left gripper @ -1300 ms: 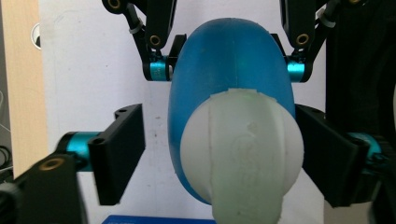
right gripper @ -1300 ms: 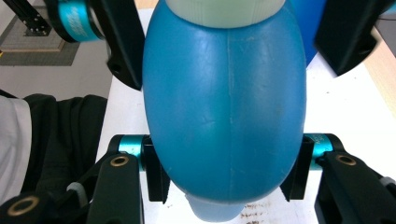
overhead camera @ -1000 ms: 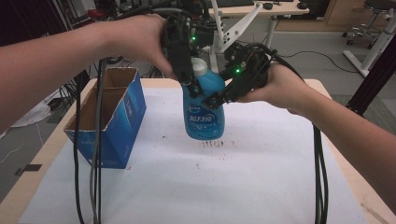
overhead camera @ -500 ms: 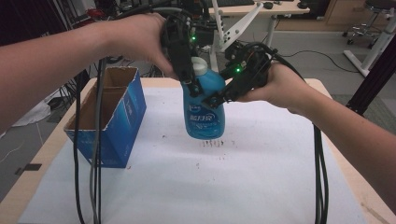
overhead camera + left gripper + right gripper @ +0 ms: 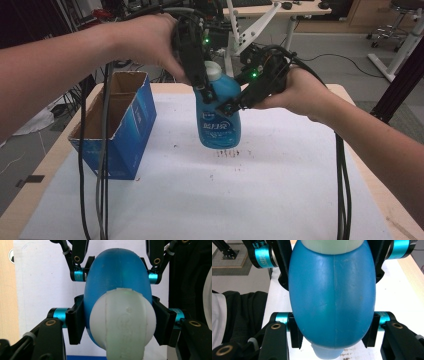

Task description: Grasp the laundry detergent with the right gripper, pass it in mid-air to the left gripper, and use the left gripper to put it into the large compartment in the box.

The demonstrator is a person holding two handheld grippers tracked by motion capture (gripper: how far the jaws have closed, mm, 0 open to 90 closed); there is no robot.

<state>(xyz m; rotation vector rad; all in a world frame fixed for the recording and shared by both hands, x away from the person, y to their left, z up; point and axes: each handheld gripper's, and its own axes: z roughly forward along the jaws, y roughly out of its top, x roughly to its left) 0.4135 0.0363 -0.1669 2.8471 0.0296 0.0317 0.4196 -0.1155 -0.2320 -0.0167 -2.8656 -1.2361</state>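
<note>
The blue bottle (image 5: 219,112) is held just above the white surface (image 5: 260,195), right of the blue carton (image 5: 120,127). The left tool (image 5: 207,92) has just clamped its shoulder under the white cap (image 5: 214,71); the right tool (image 5: 232,106) clamps its body. The smooth, slightly yielding plastic likely slips, so the narrow shoulder grips best.
</note>
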